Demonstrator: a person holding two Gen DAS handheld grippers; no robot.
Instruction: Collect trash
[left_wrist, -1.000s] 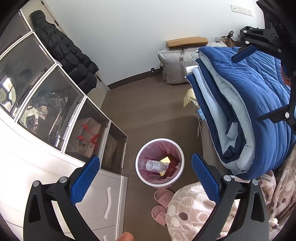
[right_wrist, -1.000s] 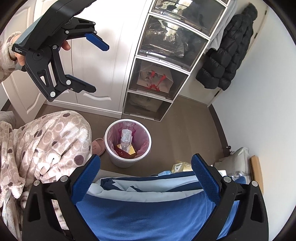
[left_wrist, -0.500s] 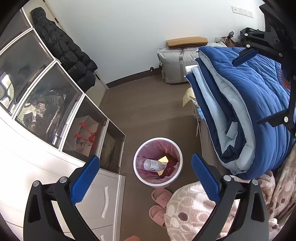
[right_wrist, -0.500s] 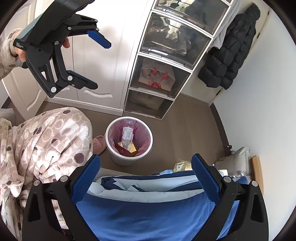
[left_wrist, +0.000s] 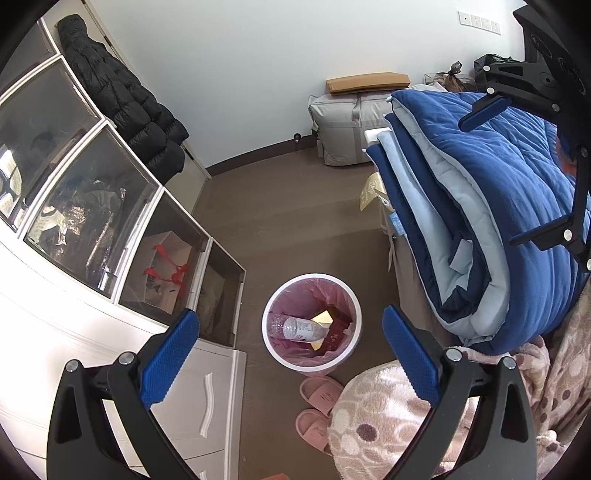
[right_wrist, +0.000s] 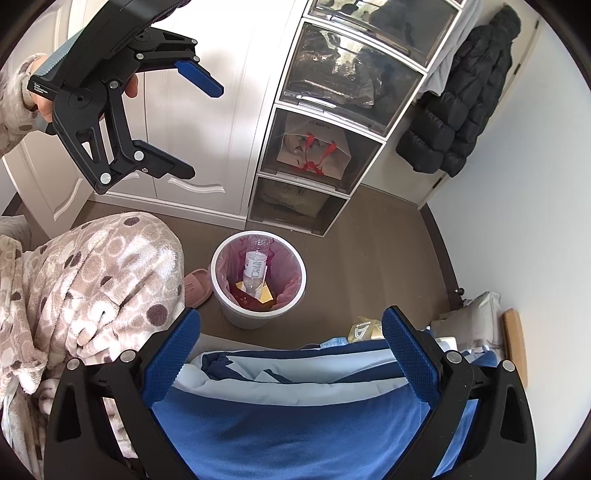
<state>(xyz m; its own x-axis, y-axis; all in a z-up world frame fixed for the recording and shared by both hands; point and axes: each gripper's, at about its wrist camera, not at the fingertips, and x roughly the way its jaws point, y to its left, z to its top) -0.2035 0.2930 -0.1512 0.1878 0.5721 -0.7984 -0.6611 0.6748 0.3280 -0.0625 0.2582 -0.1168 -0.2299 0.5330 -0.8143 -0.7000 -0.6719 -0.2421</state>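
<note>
left gripper (left_wrist: 290, 349) wide, empty | right gripper (right_wrist: 291, 349) wide, empty | bin (left_wrist: 311, 321) below, dead ahead of left, nearer | bottle (left_wrist: 299, 328) inside, lying crosswise

1. Left hand-held gripper (left_wrist: 291, 347): matt black plastic frame, blue textured rubbery pads (left_wrist: 170, 354), shiny metal rivets.
2. Right hand-held gripper (right_wrist: 291, 347): same finish, knurled blue pads (right_wrist: 171, 354).
3. Trash bin (left_wrist: 269, 347): smooth white plastic, thin pink glossy film liner (left_wrist: 295, 295).
4. Bottle (left_wrist: 299, 328): clear glossy plastic, paper-like label.
5. Floor (left_wrist: 295, 221): matt brown, wood-look planks.
6. Drawer unit (right_wrist: 314, 155): translucent smoky glossy plastic fronts, white frame.
7. Duvet (left_wrist: 498, 206): soft matt blue cloth.
8. Robe (right_wrist: 92, 288): fluffy fleece, spotted.
9. Jacket (left_wrist: 125, 99): black quilted, slight sheen.
10. Wardrobe (right_wrist: 207, 122): smooth white satin panels.
</note>
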